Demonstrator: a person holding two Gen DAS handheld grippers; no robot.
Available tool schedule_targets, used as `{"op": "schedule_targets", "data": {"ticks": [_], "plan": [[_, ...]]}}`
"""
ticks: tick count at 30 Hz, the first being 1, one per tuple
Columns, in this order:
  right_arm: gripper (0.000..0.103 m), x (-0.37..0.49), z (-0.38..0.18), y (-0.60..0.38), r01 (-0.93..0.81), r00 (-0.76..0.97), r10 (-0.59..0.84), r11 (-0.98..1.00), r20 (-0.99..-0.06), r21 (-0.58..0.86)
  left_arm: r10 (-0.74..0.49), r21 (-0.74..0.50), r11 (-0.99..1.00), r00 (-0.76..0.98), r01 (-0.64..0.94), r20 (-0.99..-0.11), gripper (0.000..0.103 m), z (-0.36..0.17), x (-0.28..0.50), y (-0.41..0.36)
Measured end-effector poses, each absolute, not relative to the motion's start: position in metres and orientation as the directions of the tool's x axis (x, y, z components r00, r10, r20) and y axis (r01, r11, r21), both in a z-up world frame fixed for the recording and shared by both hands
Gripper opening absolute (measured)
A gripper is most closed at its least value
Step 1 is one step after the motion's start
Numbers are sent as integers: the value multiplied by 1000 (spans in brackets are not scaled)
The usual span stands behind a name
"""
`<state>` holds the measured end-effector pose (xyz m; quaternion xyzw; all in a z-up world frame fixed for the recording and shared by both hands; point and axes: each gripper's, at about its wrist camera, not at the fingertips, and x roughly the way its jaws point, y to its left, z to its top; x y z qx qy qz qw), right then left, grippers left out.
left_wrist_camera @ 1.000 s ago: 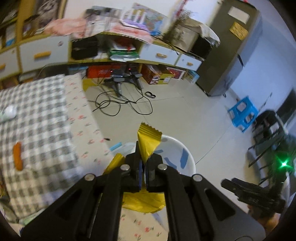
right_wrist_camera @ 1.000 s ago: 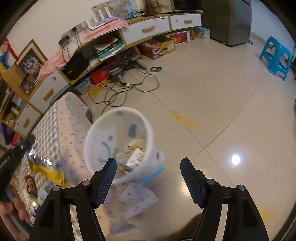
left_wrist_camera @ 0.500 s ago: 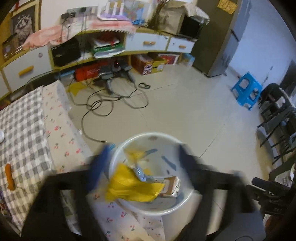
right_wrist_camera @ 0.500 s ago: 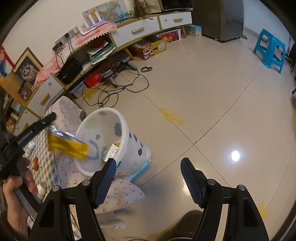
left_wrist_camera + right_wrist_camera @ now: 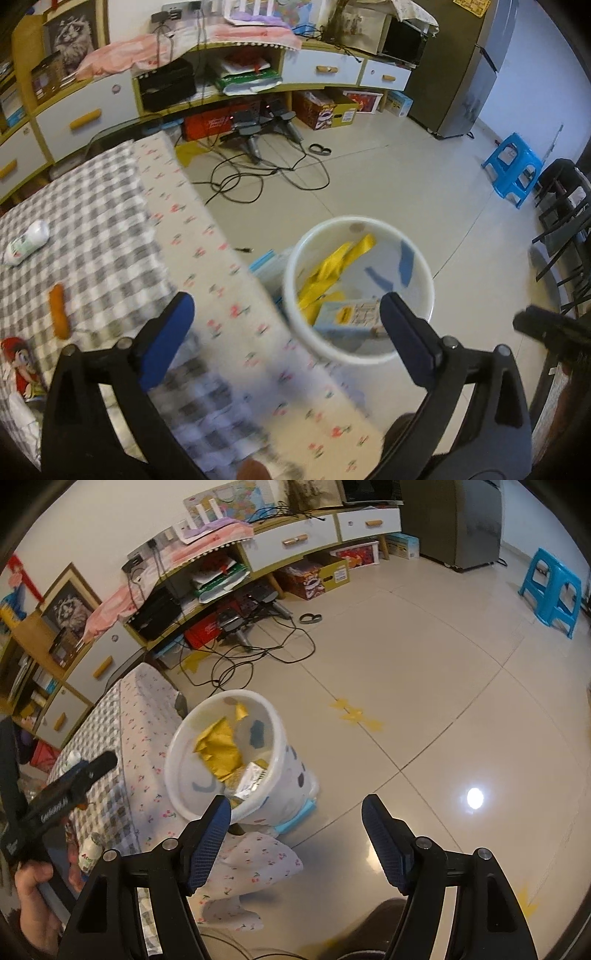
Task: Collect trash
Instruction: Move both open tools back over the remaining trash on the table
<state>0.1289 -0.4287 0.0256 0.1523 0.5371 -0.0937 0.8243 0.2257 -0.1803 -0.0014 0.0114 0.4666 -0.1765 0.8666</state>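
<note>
A white trash bin (image 5: 424, 271) with blue marks stands on the floor beside the table; it also shows in the right wrist view (image 5: 280, 749). A yellow wrapper (image 5: 332, 266) lies inside it, also seen in the right wrist view (image 5: 218, 749), next to a small carton (image 5: 349, 314). My left gripper (image 5: 286, 328) is open and empty, above the table edge and the bin. My right gripper (image 5: 295, 830) is open and empty, over the floor in front of the bin. On the table lie an orange sausage (image 5: 59, 310), a white bottle (image 5: 26, 242) and a red printed packet (image 5: 18, 363).
The table has a grey checked cloth (image 5: 92, 221) with a flowered border. Cables (image 5: 258, 173) trail on the floor before a low cabinet (image 5: 321, 68). A blue stool (image 5: 515, 168) and dark chairs (image 5: 565, 229) stand right. A small bottle (image 5: 90, 851) sits near the left hand.
My left gripper opened and let go of the yellow wrapper, which dropped into the bin. The left gripper then drew back left over the table. The right gripper stayed open.
</note>
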Motion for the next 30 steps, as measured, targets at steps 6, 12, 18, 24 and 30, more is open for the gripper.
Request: {"op": "schedule_targets", "data": {"ticks": [6,12,18,24,30], "plan": [[75,138,25,-398,263,398,32,953,-917,147,-256,-129,954,508,272,-822,102,5,207,-138],[83,141,27,-359,181,392,51,975,-918,131,-226,-134,970,540,204,-811,102,9,183,-89],[85,142,16,-318,95,355,71,989,-932,112,-176,-117,983,538,142,-824,102,3,168,-48],[85,145,7,-282,25,327,79,995,-942,93,-138,-109,990,497,87,-857,102,-1,161,-4],[86,152,3,-249,-20,315,92,996,-944,90,-124,-123,992,452,32,-883,102,-7,158,39]]}}
